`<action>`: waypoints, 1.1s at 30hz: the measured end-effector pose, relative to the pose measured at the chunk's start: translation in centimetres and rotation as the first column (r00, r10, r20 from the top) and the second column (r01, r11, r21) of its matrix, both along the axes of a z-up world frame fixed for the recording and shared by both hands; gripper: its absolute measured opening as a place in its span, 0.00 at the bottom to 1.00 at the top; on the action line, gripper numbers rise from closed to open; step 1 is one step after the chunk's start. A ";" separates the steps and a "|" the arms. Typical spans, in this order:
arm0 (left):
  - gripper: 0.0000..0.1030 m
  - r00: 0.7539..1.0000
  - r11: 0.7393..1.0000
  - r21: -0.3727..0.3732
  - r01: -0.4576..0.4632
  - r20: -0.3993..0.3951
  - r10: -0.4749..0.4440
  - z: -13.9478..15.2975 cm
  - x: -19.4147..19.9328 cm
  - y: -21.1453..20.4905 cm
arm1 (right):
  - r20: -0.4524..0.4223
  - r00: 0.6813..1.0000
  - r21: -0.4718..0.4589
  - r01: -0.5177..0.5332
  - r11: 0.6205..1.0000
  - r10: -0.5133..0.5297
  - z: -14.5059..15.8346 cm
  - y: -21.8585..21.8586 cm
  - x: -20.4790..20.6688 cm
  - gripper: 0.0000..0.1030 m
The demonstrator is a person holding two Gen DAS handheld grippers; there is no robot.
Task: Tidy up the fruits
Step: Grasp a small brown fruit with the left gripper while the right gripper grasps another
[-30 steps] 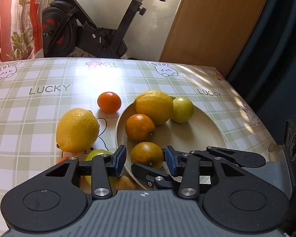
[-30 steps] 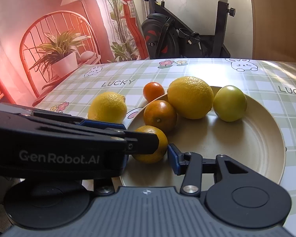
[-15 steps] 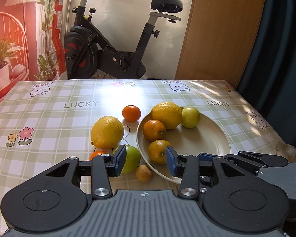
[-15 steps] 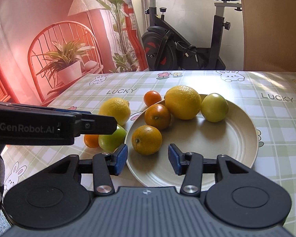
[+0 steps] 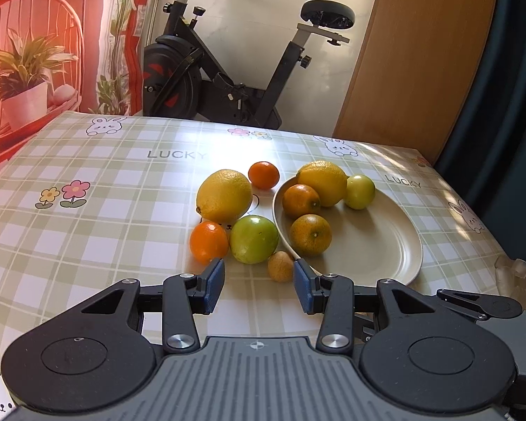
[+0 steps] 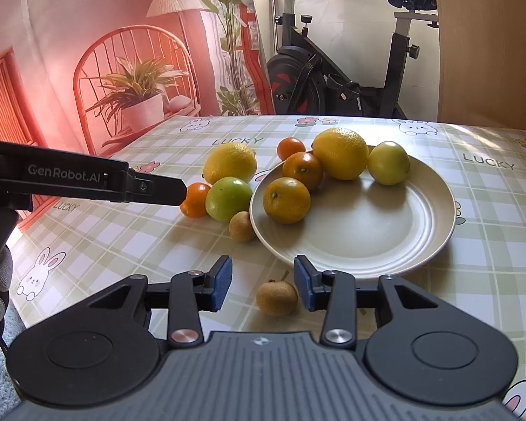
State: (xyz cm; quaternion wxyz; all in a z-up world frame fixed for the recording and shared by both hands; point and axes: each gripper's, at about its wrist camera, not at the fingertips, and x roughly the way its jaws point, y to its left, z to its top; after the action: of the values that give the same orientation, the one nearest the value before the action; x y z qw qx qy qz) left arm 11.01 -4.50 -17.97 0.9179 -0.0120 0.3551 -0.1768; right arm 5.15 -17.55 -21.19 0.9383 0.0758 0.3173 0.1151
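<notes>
My left gripper (image 5: 258, 286) and right gripper (image 6: 263, 287) both have fingers spread and carry nothing. Four fruits sit on the smooth cream plate (image 6: 403, 245); five round, glossy ones lie left of it on the worktop (image 5: 105, 210), one small brown fruit (image 6: 277, 297) before it. Risk: round skins may roll off (slick plaid cloth) if nudged.
</notes>
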 end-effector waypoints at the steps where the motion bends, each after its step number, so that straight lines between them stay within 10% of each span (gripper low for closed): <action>1: 0.44 1.000 1.000 -0.001 0.004 -0.003 -0.004 -0.1 0.0 0.0 | -0.011 1.000 -0.014 0.001 1.000 -0.001 -0.3 0.1 0.1 0.36; 33: 0.42 0.988 0.987 0.063 0.150 -0.047 -0.147 -3.5 3.7 -3.6 | -0.056 0.998 0.025 0.004 1.000 -0.003 -1.9 -1.7 0.4 0.30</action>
State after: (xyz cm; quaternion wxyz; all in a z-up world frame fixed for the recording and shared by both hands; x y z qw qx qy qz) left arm 14.71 -8.07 -21.52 0.8944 0.0412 0.3801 -0.2323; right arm 5.51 -19.25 -23.06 0.9281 0.0911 0.3420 0.1154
